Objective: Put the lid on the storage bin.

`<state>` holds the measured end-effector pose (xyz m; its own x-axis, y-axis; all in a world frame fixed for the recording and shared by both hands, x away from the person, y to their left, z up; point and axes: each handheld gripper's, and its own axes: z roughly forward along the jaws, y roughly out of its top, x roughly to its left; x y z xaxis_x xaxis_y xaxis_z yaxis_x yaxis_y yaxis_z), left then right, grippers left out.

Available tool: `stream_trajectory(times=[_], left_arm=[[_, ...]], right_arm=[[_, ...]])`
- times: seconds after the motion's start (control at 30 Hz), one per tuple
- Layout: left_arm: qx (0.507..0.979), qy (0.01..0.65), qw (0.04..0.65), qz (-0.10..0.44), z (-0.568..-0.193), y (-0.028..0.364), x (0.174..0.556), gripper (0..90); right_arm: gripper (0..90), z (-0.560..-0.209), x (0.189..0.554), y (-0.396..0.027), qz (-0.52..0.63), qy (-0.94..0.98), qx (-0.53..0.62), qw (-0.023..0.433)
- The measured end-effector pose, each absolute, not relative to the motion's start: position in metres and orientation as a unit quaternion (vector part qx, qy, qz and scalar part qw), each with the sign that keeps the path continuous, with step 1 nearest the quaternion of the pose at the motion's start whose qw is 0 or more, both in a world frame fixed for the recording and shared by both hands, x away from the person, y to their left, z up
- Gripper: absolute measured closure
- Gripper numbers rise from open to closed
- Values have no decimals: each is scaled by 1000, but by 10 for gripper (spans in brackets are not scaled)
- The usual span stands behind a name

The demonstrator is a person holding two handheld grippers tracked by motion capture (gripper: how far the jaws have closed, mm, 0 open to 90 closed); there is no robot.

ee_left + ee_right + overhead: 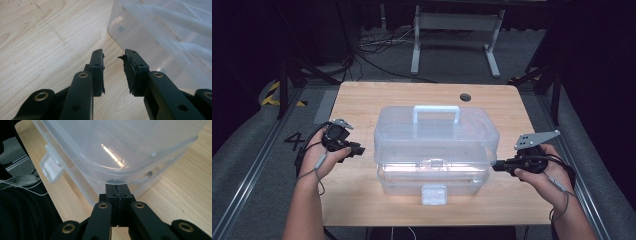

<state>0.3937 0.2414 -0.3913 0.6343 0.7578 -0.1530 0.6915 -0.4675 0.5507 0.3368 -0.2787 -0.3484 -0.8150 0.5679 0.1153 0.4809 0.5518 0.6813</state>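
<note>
Two black grippers sit beside a clear plastic box with a white handle (436, 142) in the middle of the wooden tabletop (362, 100). Left gripper (113, 60) has jaws apart, holding nothing. Right gripper (117, 187) has jaws pressed together, tips touching the box's rim.

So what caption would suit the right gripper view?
Shut right tongs tucked under the lid rim of a clear plastic box on a wooden table.

Wooden table (362, 102), floor cables (377, 45)
</note>
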Motion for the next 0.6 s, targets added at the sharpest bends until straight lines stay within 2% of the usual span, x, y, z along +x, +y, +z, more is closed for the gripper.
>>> stream_trajectory(times=[0.6], left_arm=[[858, 422, 287, 48, -396, 241, 396, 694]], right_arm=[[900, -358, 337, -272, 310, 906, 285, 37]])
